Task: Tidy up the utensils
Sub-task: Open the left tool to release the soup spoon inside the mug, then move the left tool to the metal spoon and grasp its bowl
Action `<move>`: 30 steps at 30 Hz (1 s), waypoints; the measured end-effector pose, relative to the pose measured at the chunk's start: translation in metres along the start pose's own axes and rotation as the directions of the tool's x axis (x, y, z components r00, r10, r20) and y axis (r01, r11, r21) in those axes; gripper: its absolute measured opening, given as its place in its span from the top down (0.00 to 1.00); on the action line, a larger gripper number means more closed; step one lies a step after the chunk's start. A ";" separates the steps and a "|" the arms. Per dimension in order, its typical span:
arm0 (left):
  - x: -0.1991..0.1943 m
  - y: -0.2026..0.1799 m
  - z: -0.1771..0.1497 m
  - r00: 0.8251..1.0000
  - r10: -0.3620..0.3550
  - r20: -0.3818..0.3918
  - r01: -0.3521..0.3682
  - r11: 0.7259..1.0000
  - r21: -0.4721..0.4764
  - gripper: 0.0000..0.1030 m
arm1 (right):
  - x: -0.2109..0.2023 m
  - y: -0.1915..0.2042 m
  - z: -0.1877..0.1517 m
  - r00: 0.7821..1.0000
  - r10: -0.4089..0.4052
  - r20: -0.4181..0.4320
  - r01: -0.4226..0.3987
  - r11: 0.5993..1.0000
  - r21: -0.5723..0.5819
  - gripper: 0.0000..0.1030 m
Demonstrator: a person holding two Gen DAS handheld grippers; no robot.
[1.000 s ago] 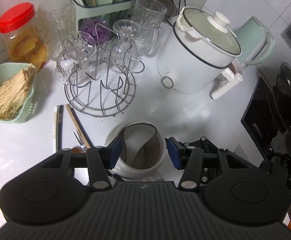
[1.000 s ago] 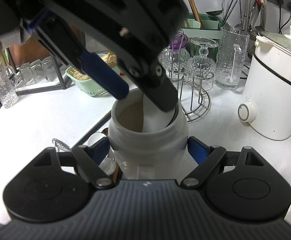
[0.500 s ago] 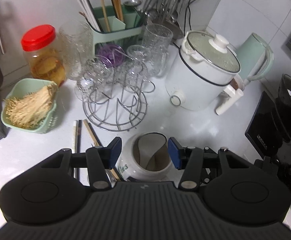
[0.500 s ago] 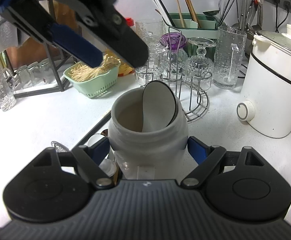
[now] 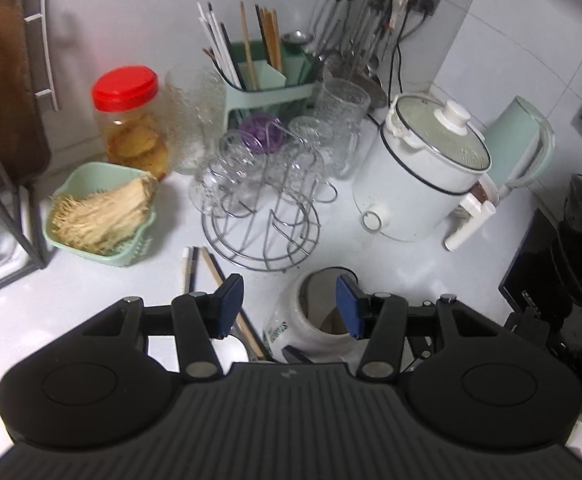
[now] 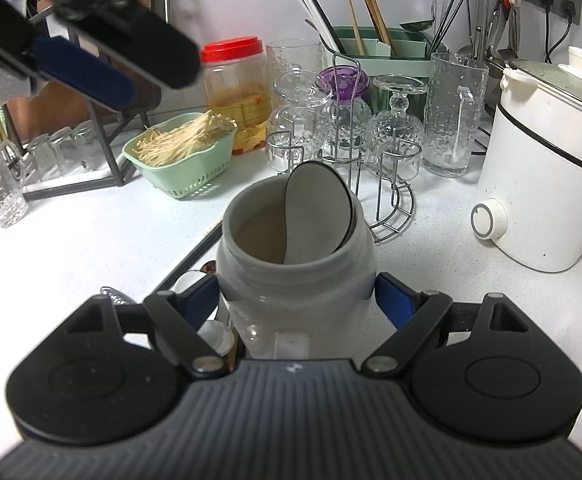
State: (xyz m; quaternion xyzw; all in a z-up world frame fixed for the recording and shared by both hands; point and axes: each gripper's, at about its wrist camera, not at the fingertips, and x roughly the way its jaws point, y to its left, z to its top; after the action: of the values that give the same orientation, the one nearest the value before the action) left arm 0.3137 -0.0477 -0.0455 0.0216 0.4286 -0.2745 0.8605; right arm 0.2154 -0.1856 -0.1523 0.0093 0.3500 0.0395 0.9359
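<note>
A white ceramic jar (image 6: 295,264) stands on the white counter, and my right gripper (image 6: 297,300) is shut on its sides. A flat white utensil head (image 6: 315,208) leans inside the jar against the far rim. My left gripper (image 5: 289,304) is open and empty, raised above and to the left of the jar (image 5: 303,328); the right wrist view shows it at the top left (image 6: 123,68). Loose chopsticks (image 5: 195,264) and a white spoon (image 6: 187,280) lie on the counter left of the jar. A green utensil holder (image 5: 267,76) with chopsticks stands at the back.
A wire rack of upturned glasses (image 5: 263,200) stands just beyond the jar. A white electric cooker (image 5: 423,184) and a green kettle (image 5: 515,148) are on the right, with a black stove (image 5: 551,280) beyond. A green basket of mushrooms (image 5: 103,216) and a red-lidded jar (image 5: 131,120) are on the left.
My left gripper has lifted up and back from the jar's mouth, still open and empty. The right gripper and the jar have stayed put.
</note>
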 end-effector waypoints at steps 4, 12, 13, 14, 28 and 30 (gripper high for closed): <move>-0.011 0.008 -0.006 0.999 0.032 0.034 -0.032 0.999 -0.006 0.45 | 0.000 -0.002 0.000 1.000 0.007 -0.003 -0.007 1.000 0.009 0.16; -0.024 0.037 -0.035 0.996 0.081 0.031 -0.077 0.991 -0.112 0.45 | 0.000 -0.001 0.000 1.000 0.003 -0.006 -0.003 1.000 0.007 0.16; -0.024 0.041 -0.039 0.996 0.089 0.026 -0.085 0.988 -0.125 0.45 | 0.000 -0.001 0.000 1.000 0.001 -0.006 -0.001 1.000 0.007 0.16; -0.025 0.045 -0.044 0.995 0.096 0.021 -0.093 0.986 -0.138 0.45 | 0.000 0.000 0.000 1.000 -0.001 -0.006 0.001 1.000 0.008 0.16; -0.020 0.096 -0.098 0.990 0.123 -0.072 -0.135 0.970 -0.204 0.45 | 0.001 0.001 0.003 1.000 -0.014 -0.027 0.014 1.000 0.008 0.16; -0.016 0.099 -0.101 0.990 0.114 -0.085 -0.129 0.972 -0.194 0.45 | 0.001 0.001 0.003 0.999 -0.012 -0.031 0.013 1.000 0.010 0.16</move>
State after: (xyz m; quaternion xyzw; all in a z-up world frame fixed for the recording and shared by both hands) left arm 0.2812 0.0711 -0.1174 -0.0282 0.4832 -0.1760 0.8572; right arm 0.2182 -0.1843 -0.1508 0.0115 0.3647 0.0318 0.9305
